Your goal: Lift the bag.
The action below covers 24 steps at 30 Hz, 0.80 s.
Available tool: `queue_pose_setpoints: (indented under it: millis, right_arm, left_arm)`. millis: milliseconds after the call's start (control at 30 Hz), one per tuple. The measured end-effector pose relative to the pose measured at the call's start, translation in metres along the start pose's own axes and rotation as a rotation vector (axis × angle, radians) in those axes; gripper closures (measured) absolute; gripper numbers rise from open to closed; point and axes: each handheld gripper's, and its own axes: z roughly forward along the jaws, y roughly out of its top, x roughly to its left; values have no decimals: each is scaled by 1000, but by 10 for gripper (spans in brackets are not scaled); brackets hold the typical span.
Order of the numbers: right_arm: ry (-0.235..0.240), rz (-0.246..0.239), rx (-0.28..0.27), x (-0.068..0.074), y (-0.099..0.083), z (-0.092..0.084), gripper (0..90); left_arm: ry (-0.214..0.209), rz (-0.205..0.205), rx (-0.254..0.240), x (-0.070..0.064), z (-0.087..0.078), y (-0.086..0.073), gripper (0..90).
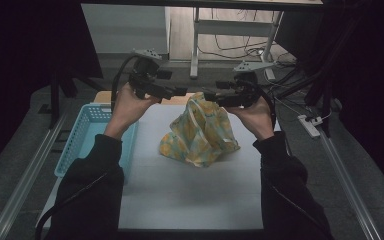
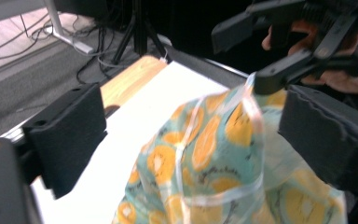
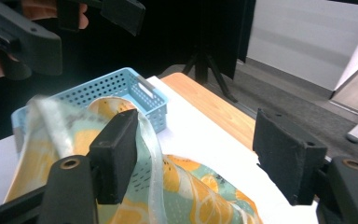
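Note:
A thin cloth printed with orange fruit on pale green (image 1: 200,132) rises in a peaked heap on the white table top (image 1: 190,195). My left gripper (image 1: 180,91) and right gripper (image 1: 210,94) face each other just above its peak, each in a person's hand. In the left gripper view my left gripper (image 2: 196,140) is open, its pads wide apart, with the cloth (image 2: 205,154) loose between them. In the right gripper view my right gripper (image 3: 203,156) is open too, and a fold of the cloth (image 3: 149,154) lies against its left pad.
A light blue perforated basket (image 1: 87,130) stands at the table's left edge, close to the left forearm. A wooden strip (image 2: 130,79) runs along the far edge. Beyond it are stands, cables and a power strip (image 1: 310,125) on the floor.

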Motion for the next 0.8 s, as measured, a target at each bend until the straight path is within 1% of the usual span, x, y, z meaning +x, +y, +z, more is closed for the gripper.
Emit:
queue_pose_setpoints:
  millis: [133, 167, 233, 367, 500, 567, 633, 800]
  right_arm:
    - [19, 5, -3, 4, -5, -7, 293]
    - [22, 7, -4, 4, -6, -9, 290]
    - [31, 15, -4, 5, -10, -13, 279]
    - [57, 41, 0, 6, -20, -21, 256]
    - [40, 40, 8, 8, -31, -31, 226]
    - [35, 45, 10, 8, -35, -35, 217]
    - [28, 45, 13, 9, -39, -40, 209]
    - [12, 39, 29, 16, -53, -51, 189]
  left_arm:
    - [5, 18, 20, -4, 0, -12, 30]
    - [-2, 24, 21, -4, 0, -17, 28]
    - [-1, 25, 24, -6, 0, -26, 6]
    - [-3, 19, 18, -9, -2, -43, 0]
    - [7, 11, 12, -11, -8, -61, 0]
    - [21, 13, 11, -13, -12, -70, 0]
    - [21, 8, 10, -14, -14, -77, 0]
    - [36, 1, 0, -21, -25, -100, 0]
